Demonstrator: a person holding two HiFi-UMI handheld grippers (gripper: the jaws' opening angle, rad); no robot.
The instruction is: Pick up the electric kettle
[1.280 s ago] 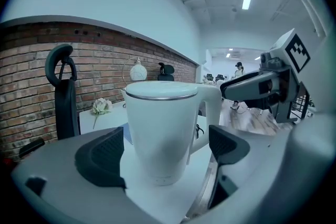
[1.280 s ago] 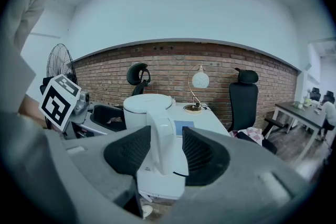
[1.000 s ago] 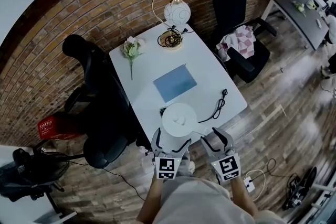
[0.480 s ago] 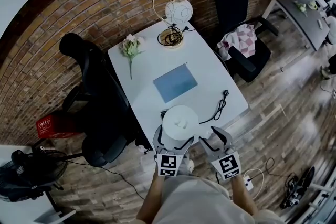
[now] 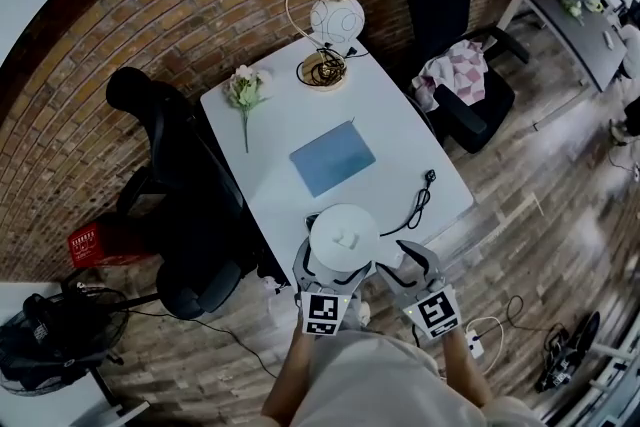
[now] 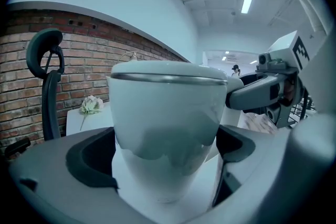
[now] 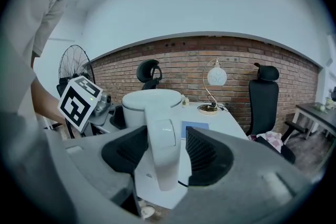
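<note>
The left gripper (image 6: 163, 161) is standing with its jaws spread as wide as they go, having just been opening, and the electric kettle (image 5: 343, 232) is sitting between them; in the left gripper view the dark pads are flanking the kettle's lower body on both sides without pressing it. The right gripper (image 7: 167, 152) is straddling the kettle's handle (image 7: 164, 139) with its jaws apart: the ribbed black pads are lying just beside the handle, and a thin gap is showing on the handle's right side. The kettle is standing at the near edge of the white table (image 5: 280, 125), closest to the person. Its body is smooth, matte white and rounded, tapering downward, with a thin metallic band running under a flat round lid; the handle is a broad, glossy white strap curving down. Farther along the table a flat blue rectangular sheet (image 5: 332, 157) is lying, a black cord (image 5: 415, 205) is curling near the right edge, a pale flower (image 5: 245, 90) is resting on its stem, and a globe lamp (image 5: 337, 18) on an arched wire is standing by the rough brick wall (image 5: 150, 15). The kettle's foot is being cut off by the gripper bodies in every view, so whether a base is sitting under it is hard to make out.
</note>
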